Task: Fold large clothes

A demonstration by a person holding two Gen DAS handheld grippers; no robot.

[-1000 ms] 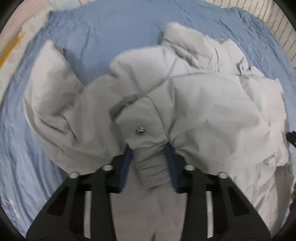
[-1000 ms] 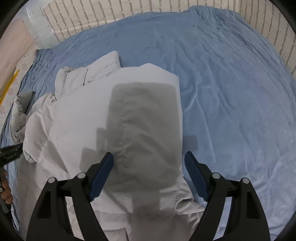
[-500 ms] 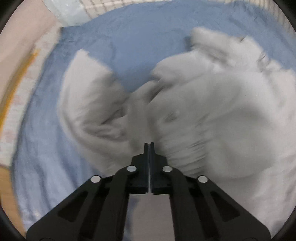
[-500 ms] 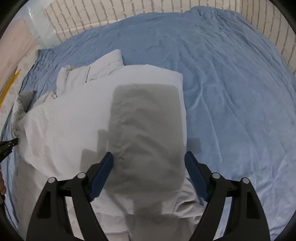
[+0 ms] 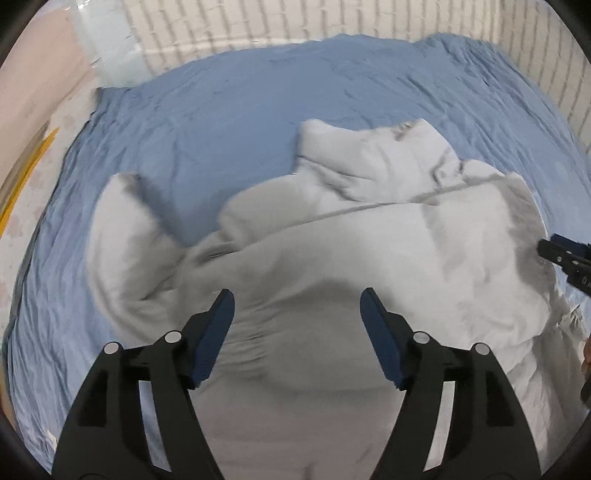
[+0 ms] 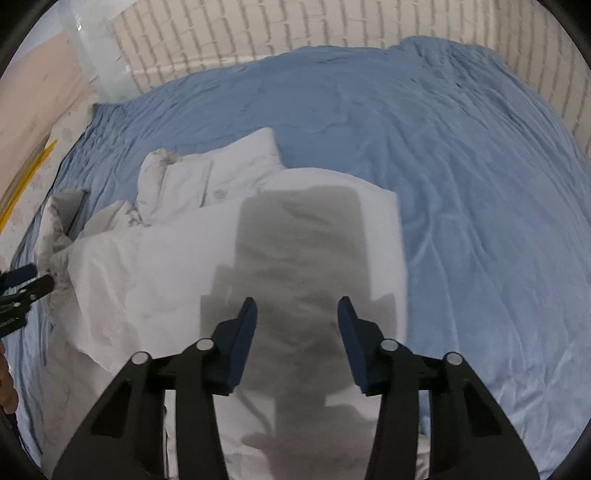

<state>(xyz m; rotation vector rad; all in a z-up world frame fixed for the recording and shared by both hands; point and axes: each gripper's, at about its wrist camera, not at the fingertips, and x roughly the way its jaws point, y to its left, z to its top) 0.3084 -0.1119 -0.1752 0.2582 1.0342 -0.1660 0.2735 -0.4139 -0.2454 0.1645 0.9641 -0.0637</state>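
A large light grey jacket (image 5: 332, 258) lies partly folded on the blue bedsheet (image 5: 229, 122). One sleeve (image 5: 122, 236) sticks out to the left and the collar (image 5: 373, 162) lies at the far side. My left gripper (image 5: 297, 306) is open and empty above the jacket's near part. In the right wrist view the jacket (image 6: 177, 266) lies spread with a folded panel on top. My right gripper (image 6: 297, 317) is open and empty over that panel, its shadow falling on the cloth. Each gripper's tip shows at the edge of the other's view.
The blue bedsheet (image 6: 461, 177) spreads wide to the right and far side. A white brick wall (image 6: 295, 33) runs behind the bed. A pale floor with a yellow strip (image 5: 29, 173) lies beyond the bed's left edge.
My left gripper held a jacket cuff, shut fully half a second ago, and is now open and empty, drawn back. The jacket lies flatter. My right gripper's fingers stand closer together.
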